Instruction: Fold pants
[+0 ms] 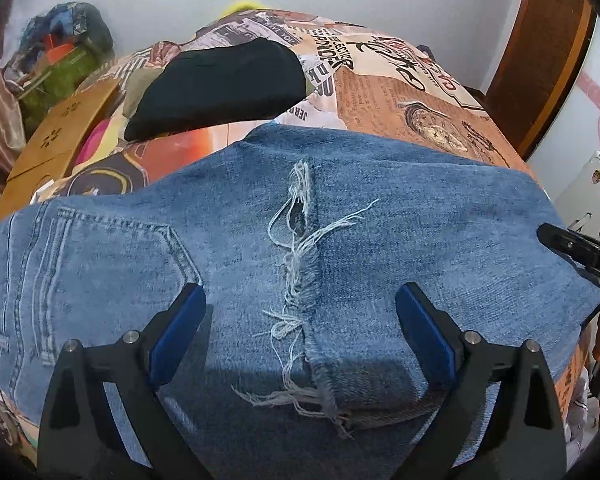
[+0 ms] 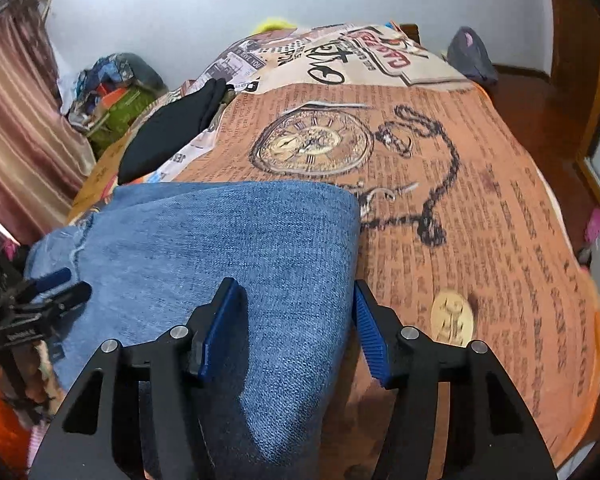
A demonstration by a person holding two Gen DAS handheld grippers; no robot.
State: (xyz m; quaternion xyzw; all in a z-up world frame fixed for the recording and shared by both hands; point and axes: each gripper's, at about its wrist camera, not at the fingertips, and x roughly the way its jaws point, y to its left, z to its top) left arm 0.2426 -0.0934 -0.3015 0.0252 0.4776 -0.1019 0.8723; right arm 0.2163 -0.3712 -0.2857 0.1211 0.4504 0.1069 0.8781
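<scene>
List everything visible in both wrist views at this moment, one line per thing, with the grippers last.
jeans: one, blue, frayed, folded on the bed.
bedspread: one, orange and cream newspaper print, covering the bed.
black garment: one, folded, beyond the jeans.
cardboard box: one, brown, left of the bed.
clutter pile: mixed colours, by the wall.
curtain: one, striped maroon, far left.
left gripper: open above the jeans.
right gripper: open, straddling the jeans' right edge.

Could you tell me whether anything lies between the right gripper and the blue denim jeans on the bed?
Nothing visible does. The right gripper already straddles the folded edge of the blue denim jeans, jaws apart. The folded black garment lies further back, clear of them.
</scene>
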